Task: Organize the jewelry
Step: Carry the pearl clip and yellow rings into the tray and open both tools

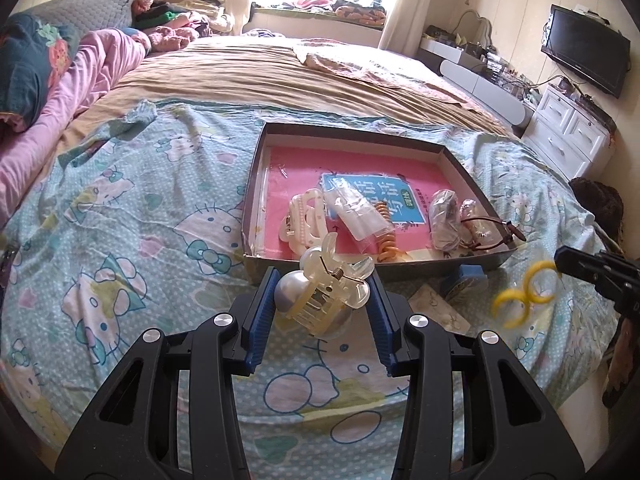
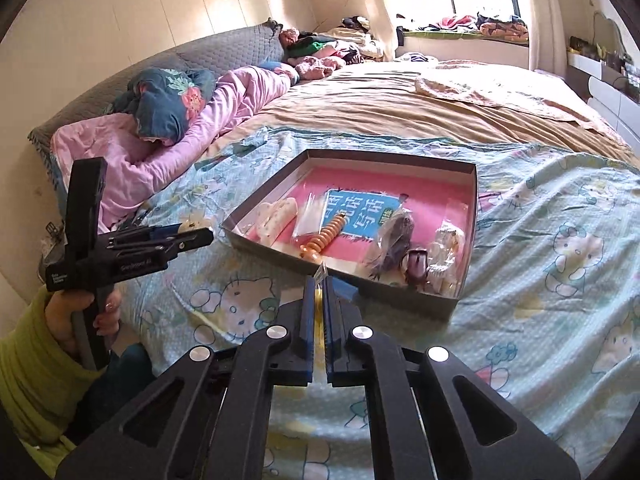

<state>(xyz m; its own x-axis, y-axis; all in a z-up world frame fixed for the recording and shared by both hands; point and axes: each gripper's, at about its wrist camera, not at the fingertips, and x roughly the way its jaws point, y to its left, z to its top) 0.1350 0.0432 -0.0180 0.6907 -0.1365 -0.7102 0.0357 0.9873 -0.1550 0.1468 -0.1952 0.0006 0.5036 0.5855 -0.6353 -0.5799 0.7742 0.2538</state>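
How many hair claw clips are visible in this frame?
2. One clear claw clip with a pearl is held in the left gripper, just short of the box. One cream claw clip lies inside the box's near-left area. Others may hide under the bagged items.

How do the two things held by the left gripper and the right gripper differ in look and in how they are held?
The left gripper holds a clear hair claw clip with a pearl, rigid and bulky, so its jaws stand wide apart. The right gripper holds a yellow spiral hair tie, thin and coiled, so its jaws are nearly closed, and most of the tie hangs free. Both are held above the patterned sheet, outside the box.
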